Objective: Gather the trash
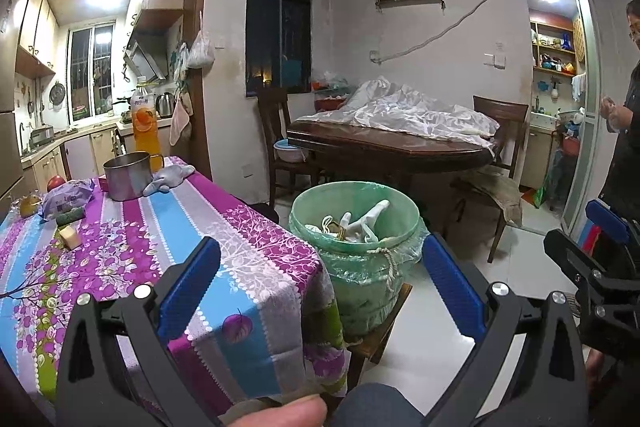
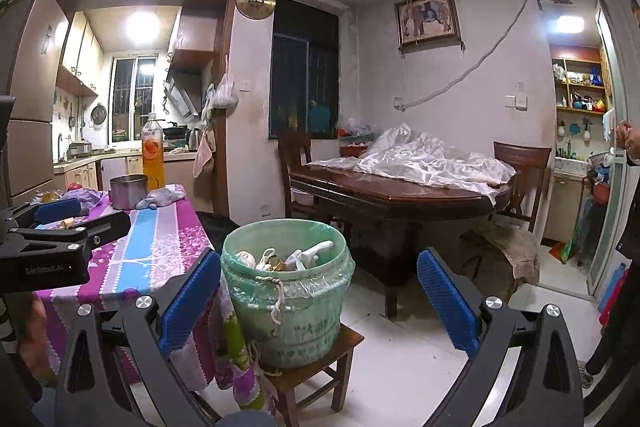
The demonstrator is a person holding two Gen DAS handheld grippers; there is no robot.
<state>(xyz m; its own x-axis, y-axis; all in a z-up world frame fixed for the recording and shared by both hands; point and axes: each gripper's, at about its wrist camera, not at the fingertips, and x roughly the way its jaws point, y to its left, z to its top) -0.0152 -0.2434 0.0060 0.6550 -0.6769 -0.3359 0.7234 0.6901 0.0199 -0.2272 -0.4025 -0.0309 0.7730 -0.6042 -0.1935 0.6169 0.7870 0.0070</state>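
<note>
A green bucket lined with a plastic bag (image 1: 356, 227) (image 2: 286, 291) stands on a small wooden stool (image 2: 316, 367) beside the table and holds several white and yellow scraps. The table has a purple and blue floral cloth (image 1: 168, 235) (image 2: 152, 239). On it lie a purple wrapper (image 1: 66, 201), a green scrap (image 1: 71, 217) and a yellowish piece (image 1: 71, 237). My left gripper (image 1: 320, 287) is open and empty over the table's near corner. My right gripper (image 2: 318, 297) is open and empty in front of the bucket. Each gripper shows in the other's view.
A steel pot (image 1: 128, 175), an orange drink bottle (image 1: 146, 123), a grey cloth (image 1: 170, 177) and an apple (image 1: 56, 182) sit at the table's far end. A dark wooden dining table (image 2: 400, 195) with white plastic sheeting and chairs stands behind. A person (image 1: 624, 131) stands at right.
</note>
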